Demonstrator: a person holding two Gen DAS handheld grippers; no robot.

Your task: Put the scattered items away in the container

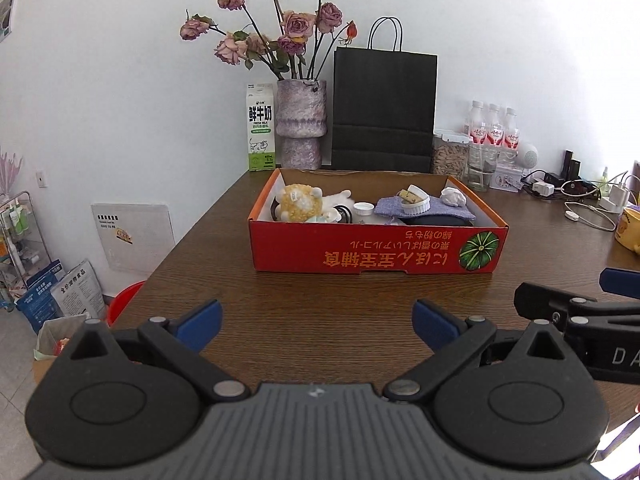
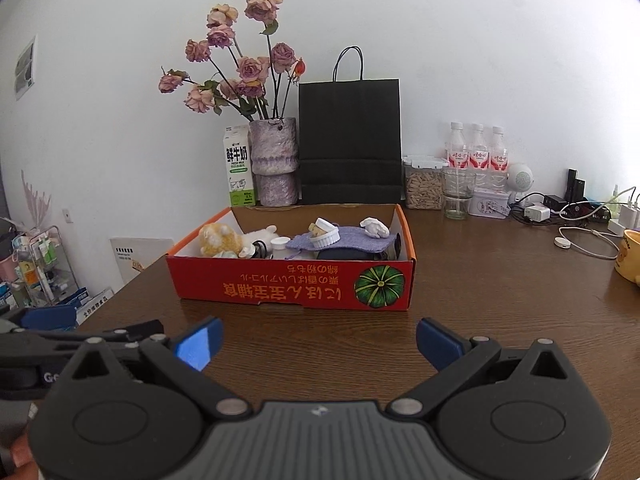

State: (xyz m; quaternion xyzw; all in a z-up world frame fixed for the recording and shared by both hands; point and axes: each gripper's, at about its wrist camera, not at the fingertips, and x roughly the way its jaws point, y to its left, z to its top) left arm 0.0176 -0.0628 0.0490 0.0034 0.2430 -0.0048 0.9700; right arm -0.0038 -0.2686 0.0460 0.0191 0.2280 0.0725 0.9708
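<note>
Brown tabletop [image 1: 320, 300] is seen bare before the red box [image 1: 376, 250], where the scattered items already lie, so tidying is judged nearly done, both left gripper [image 1: 316, 322] and right gripper [image 2: 318, 344] held spread and unladen.

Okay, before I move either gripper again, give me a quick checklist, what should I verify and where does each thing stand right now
1. Left gripper open and holding nothing: ok.
2. Right gripper open and holding nothing: ok.
3. Red cardboard box with the pumpkin print flat on the brown wooden table: ok.
4. Yellow plush toy, white ribbed ramekin and purple knitted cloth inside the box: ok.
5. Table between grippers and box free of loose items: ok.
6. Yellow mug at the right edge, whether it needs tidying: cannot tell.
</note>
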